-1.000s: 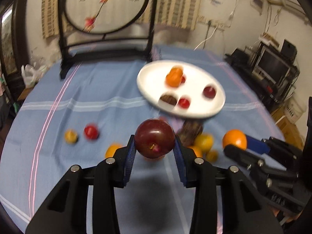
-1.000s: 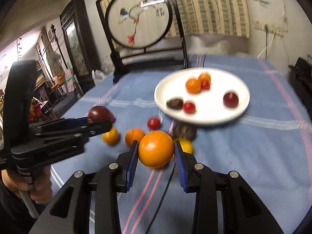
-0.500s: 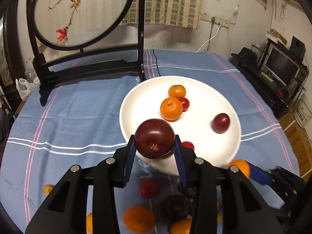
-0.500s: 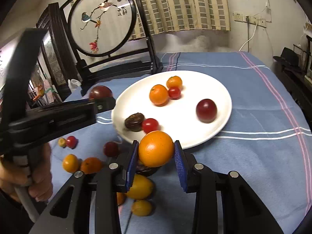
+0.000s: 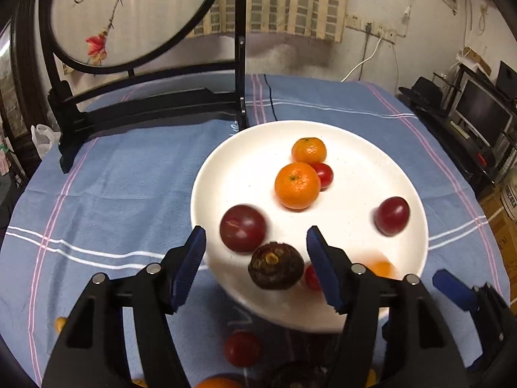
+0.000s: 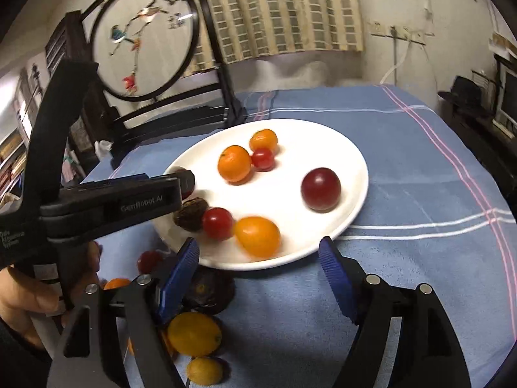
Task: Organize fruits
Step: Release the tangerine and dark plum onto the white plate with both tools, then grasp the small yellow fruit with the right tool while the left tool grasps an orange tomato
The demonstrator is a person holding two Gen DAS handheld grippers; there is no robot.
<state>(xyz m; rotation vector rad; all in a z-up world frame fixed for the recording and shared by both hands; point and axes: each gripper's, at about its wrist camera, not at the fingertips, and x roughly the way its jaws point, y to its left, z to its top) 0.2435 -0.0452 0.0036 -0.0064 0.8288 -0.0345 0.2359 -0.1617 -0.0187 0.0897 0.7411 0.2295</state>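
Note:
A white plate sits on the blue cloth with several fruits on it. My left gripper is open over the plate's near left edge; a dark red plum lies blurred just ahead of it, beside a brown fruit. My right gripper is open at the plate's near rim; an orange lies blurred just beyond it, next to a cherry tomato. Two tangerines and another plum also lie on the plate.
A black-framed round embroidered screen stands at the back left of the table. Loose fruits lie on the cloth near the plate: a yellow fruit, a dark fruit, a red tomato. Shelves and monitors stand right.
Both grippers moved forward over the plate and opened. The plum left my left gripper and the orange left my right gripper; both now lie on the plate.

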